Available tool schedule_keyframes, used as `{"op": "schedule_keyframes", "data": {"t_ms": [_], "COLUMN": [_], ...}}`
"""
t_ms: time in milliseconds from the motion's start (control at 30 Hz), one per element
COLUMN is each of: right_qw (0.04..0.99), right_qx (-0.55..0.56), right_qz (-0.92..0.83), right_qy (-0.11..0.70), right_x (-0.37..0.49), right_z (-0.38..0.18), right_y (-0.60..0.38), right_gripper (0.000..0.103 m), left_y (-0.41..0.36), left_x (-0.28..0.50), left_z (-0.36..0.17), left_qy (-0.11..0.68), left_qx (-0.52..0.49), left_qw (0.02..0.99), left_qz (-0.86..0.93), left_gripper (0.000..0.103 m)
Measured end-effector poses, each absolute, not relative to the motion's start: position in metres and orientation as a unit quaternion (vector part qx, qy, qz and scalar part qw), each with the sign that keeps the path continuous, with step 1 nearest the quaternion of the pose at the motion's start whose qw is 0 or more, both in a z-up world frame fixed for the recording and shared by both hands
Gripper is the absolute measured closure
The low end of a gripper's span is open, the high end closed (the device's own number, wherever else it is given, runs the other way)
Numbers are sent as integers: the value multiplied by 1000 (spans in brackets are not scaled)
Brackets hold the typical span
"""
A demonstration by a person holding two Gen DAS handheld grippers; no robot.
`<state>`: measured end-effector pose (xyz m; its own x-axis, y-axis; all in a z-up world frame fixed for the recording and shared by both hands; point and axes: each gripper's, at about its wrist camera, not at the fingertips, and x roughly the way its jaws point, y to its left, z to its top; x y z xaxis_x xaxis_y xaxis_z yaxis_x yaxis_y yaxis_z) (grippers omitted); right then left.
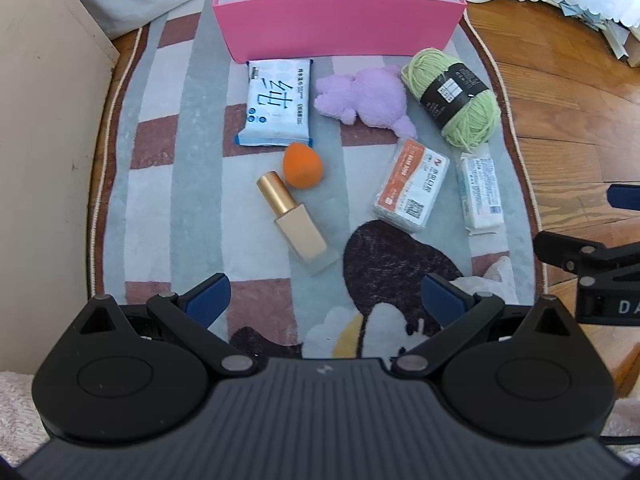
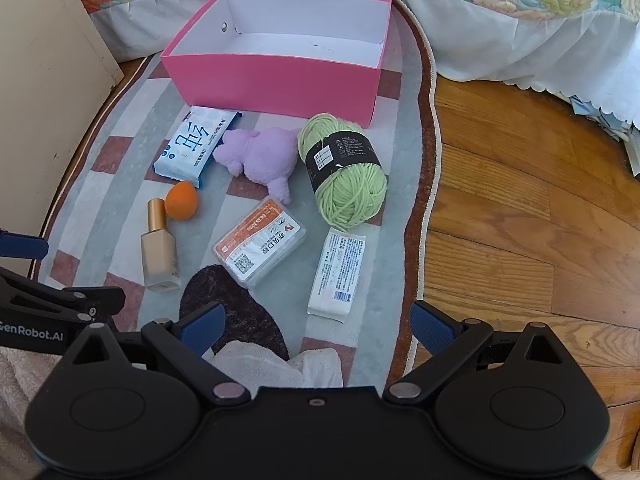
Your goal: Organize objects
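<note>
Both tongs, left [image 1: 326,300] and right [image 2: 316,326], are hovering wide open and empty; ahead of the left, nearer one, the gold-capped beige glass foundation bottle [image 1: 294,222] is lying lengthwise, cap away.

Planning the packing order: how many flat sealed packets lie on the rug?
3: blue wipes pack by the pink box, orange-labelled pack mid-rug, white packet below the yarn. None seems hidden.

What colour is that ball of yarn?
Light green, with a black paper band; the yarn ball shows best in the right wrist view.
</note>
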<state>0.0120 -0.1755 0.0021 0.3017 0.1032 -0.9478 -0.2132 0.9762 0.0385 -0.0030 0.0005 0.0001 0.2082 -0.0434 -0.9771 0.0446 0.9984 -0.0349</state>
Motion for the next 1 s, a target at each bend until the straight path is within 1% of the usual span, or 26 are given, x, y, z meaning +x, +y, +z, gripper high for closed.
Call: {"op": "schedule_keyframes", "data": {"t_ms": [1000], "right_qw": [803], "right_qx": [-53], "right_qz": [104], "right_qy": [585], "right_x": [12], "right_z": [0], "right_y": [-172], "right_gripper": [3], "left_y": [-3], "left_x": [-2], "left_z": [-6], "left_qy": [633], "left_qx": [3], "left_qw": [774], "left_qz": [-22], "left_gripper": [0]}}
